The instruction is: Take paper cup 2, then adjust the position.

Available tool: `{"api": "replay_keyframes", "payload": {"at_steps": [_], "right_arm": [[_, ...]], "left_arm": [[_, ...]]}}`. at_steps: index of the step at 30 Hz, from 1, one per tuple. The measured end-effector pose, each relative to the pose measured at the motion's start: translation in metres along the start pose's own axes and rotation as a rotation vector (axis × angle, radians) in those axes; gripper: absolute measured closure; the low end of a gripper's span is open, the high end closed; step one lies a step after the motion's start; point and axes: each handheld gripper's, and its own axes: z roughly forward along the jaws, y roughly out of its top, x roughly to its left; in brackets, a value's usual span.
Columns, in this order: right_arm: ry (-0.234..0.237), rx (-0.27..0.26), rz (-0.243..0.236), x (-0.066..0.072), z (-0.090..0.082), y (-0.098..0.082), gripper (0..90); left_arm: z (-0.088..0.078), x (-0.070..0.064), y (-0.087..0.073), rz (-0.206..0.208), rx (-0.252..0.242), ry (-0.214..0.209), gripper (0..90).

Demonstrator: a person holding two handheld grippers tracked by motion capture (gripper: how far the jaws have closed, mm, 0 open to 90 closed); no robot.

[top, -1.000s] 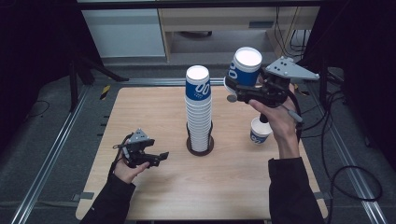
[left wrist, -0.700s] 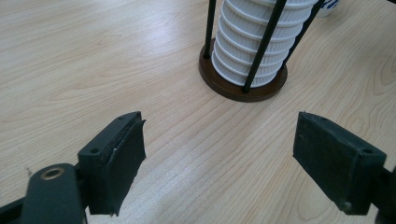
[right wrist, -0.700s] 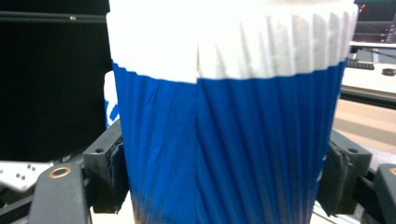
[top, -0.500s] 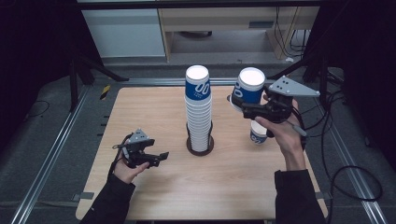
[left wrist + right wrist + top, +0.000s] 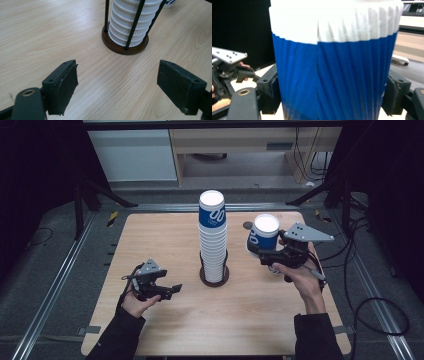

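A pale wooden table (image 5: 220, 320) is sitting on a dark floor with rails, its near half lying bare. The cup stack (image 5: 212, 237) is standing mid-table. The right gripper (image 5: 256, 251) is clamping an upside-down blue cup (image 5: 262, 232) above the right edge; the left gripper (image 5: 172, 290) is resting with jaws apart.
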Motion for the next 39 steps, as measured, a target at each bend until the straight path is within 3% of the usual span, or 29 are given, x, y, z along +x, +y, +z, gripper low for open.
{"api": "replay_keyframes", "payload": {"at_steps": [18, 27, 30, 35, 39], "right_arm": [[0.078, 0.107, 0.005, 0.002, 0.005, -0.048, 20.7], [0.117, 0.173, -0.050, 0.011, 0.013, -0.059, 20.5], [0.129, 0.170, -0.057, 0.013, 0.015, -0.062, 20.5], [0.155, 0.241, -0.088, 0.019, 0.019, -0.073, 20.5], [0.181, 0.251, -0.099, 0.024, 0.022, -0.077, 20.4]], "left_arm": [[-0.002, -0.003, 0.002, 0.011, 0.000, -0.013, 16.5], [-0.005, -0.004, 0.003, 0.016, -0.004, -0.026, 16.6], [-0.005, -0.006, 0.004, 0.016, -0.006, -0.031, 16.5], [-0.006, -0.011, 0.007, 0.032, -0.007, -0.049, 16.5], [-0.006, -0.014, 0.008, 0.046, -0.002, -0.062, 16.5]]}}
